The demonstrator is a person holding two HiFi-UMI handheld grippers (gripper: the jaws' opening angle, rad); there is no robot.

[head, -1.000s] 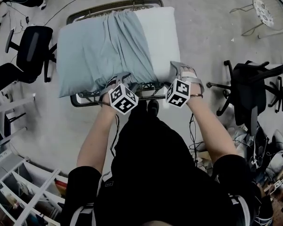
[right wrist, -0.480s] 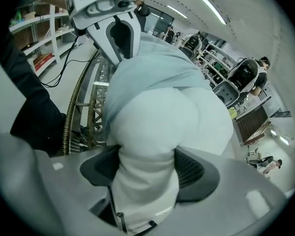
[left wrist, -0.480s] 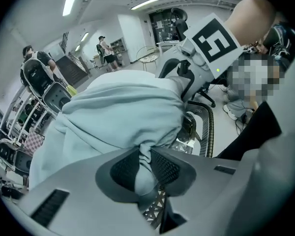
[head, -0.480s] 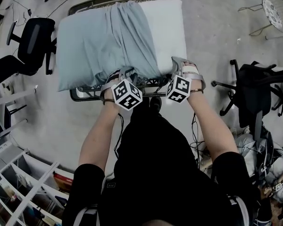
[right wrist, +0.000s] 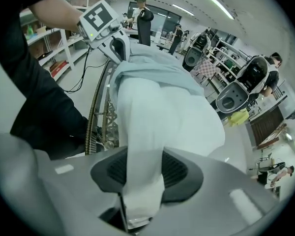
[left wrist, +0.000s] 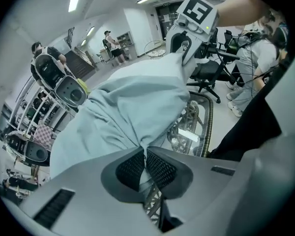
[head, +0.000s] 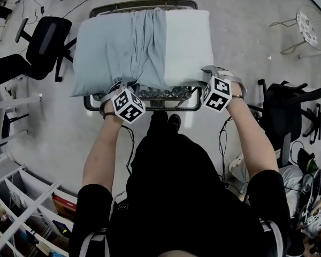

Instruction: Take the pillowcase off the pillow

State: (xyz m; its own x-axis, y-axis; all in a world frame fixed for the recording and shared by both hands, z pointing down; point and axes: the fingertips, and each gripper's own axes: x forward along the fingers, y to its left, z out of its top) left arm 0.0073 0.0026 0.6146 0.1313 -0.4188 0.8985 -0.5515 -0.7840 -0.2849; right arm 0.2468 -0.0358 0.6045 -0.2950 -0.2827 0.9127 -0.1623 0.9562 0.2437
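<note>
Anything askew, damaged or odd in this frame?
Only the pillowcase: it sits bunched in folds partway along the pillow, covering its left part and leaving the right end bare white. The pillow overhangs the wire table at both ends. No damage or spill shows.

A dark, lattice-rimmed desk (head: 166, 96) stands on the grey floor (head: 246, 15). One black office chair (head: 43, 42) sits to its left and another (head: 291, 103) to its right. White shelving (head: 21, 213) fills the lower left corner. A round white wire-frame seat or table (head: 306, 28) stands at the upper right. People (left wrist: 110, 45) stand far behind.
</note>
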